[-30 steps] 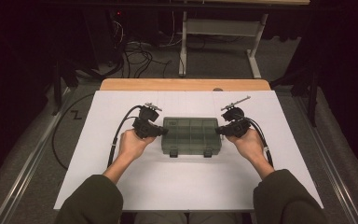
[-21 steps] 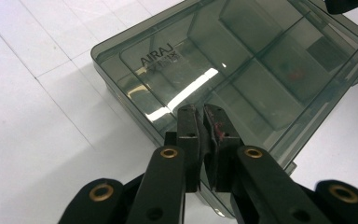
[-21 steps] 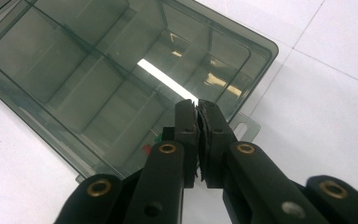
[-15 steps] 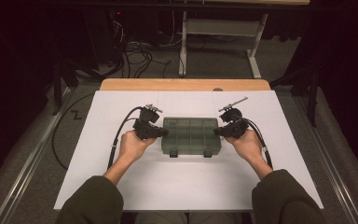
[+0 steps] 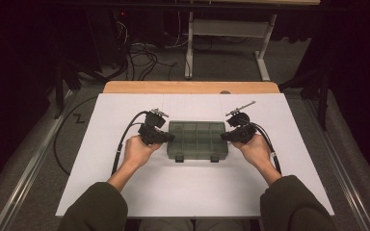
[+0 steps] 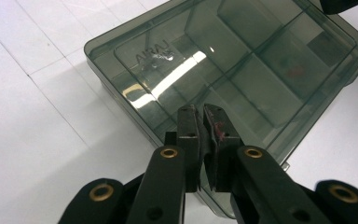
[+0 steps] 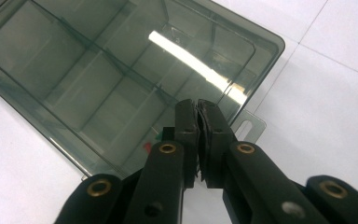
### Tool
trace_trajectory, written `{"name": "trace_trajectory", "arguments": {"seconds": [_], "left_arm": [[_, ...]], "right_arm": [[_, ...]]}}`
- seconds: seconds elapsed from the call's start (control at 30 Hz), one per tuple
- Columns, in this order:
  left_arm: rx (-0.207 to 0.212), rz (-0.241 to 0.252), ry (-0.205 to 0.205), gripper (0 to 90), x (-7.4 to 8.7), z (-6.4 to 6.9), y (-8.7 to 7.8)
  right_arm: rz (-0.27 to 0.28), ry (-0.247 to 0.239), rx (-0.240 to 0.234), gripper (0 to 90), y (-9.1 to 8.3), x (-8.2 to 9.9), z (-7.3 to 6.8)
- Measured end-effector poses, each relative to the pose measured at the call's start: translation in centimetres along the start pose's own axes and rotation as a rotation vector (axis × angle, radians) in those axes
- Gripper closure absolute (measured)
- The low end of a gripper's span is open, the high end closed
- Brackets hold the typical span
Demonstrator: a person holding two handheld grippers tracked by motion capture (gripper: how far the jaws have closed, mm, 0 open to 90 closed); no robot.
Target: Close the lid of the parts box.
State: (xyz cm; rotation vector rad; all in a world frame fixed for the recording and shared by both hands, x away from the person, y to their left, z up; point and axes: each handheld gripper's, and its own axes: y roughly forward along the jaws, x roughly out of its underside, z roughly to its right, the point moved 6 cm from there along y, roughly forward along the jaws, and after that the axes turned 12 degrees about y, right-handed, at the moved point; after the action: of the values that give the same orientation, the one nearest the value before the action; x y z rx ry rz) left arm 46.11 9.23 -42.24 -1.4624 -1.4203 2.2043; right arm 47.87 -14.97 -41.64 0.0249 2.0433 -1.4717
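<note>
A white table (image 5: 192, 192) with a wooden far edge stands in a dark room, with cables and a metal stand on the grey floor beyond it. Near the middle of the table lies a smoky, see-through compartment box (image 5: 197, 139), its lid down and its two latches facing the person. The left gripper (image 5: 167, 137) rests at the box's left end and the right gripper (image 5: 226, 136) at its right end, each held in a hand (image 5: 137, 150) whose olive sleeve comes in from the near edge. In the left gripper view the jaws are pressed together with nothing between them, their tips over the lid (image 6: 242, 70) near its edge. In the right gripper view the jaws are likewise closed and empty, tips above the box (image 7: 121, 79) beside a small tab on its rim.
</note>
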Motion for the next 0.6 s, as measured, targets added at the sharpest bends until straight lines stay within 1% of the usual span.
{"name": "trace_trajectory", "arguments": {"seconds": [0.1,0.3,0.6], "left_arm": [[-0.005,-0.005,0.005,85.2,0.09,0.07,0.18],[0.003,-0.002,-0.001,85.3,0.28,0.07,0.27],[-0.009,-0.004,0.01,84.3,0.25,0.23,0.21]], "right_arm": [[-0.004,0.0,0.003,89.1,0.15,0.09,0.0],[-0.006,0.001,-0.002,89.1,0.16,0.11,0.01],[-0.005,-0.009,0.005,88.5,0.12,0.14,-0.01]]}}
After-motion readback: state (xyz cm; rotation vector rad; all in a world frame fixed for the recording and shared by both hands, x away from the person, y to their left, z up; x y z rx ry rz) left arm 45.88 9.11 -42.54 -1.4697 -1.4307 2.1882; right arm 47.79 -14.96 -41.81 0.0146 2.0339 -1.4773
